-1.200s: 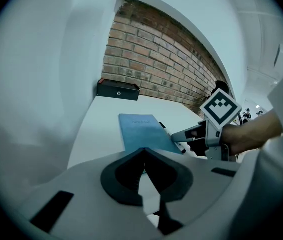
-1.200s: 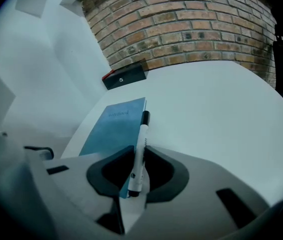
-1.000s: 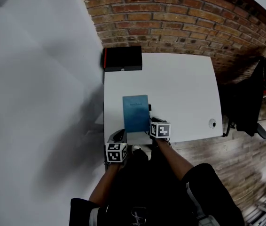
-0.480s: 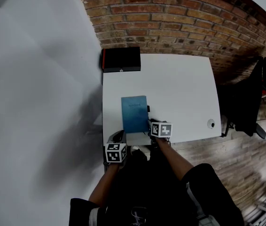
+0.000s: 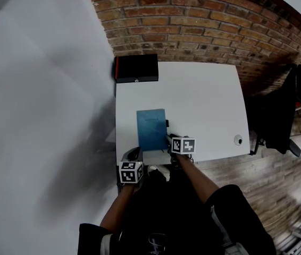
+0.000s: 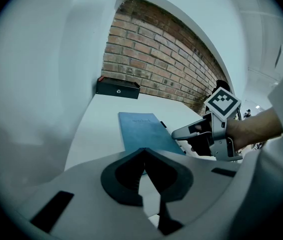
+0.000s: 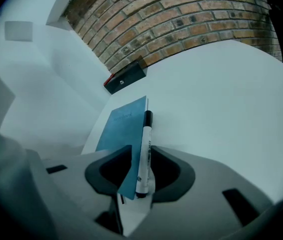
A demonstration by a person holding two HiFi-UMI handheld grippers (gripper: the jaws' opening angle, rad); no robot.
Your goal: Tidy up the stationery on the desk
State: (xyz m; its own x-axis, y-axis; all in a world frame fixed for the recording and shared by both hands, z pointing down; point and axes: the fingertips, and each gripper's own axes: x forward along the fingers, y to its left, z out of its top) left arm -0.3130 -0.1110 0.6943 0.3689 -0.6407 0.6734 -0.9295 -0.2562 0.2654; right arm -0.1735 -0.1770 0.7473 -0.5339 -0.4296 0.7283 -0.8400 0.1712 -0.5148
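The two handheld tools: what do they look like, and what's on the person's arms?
Both the left tool and right tool have pale grey bodies with dark, curved pads. Each carries a white cube printed with black square markers. No cables show. The person wears dark short sleeves with a pale stripe.

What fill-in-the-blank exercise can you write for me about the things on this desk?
1. The notebook lying on the white desk is ___ in colour.
2. The wall behind the black box is built of ___.
3. The marker pen lies along the notebook's ___ edge.
4. The left hand-held gripper holds nothing, and its jaws are ___.

Missing words: blue; brick; right; shut
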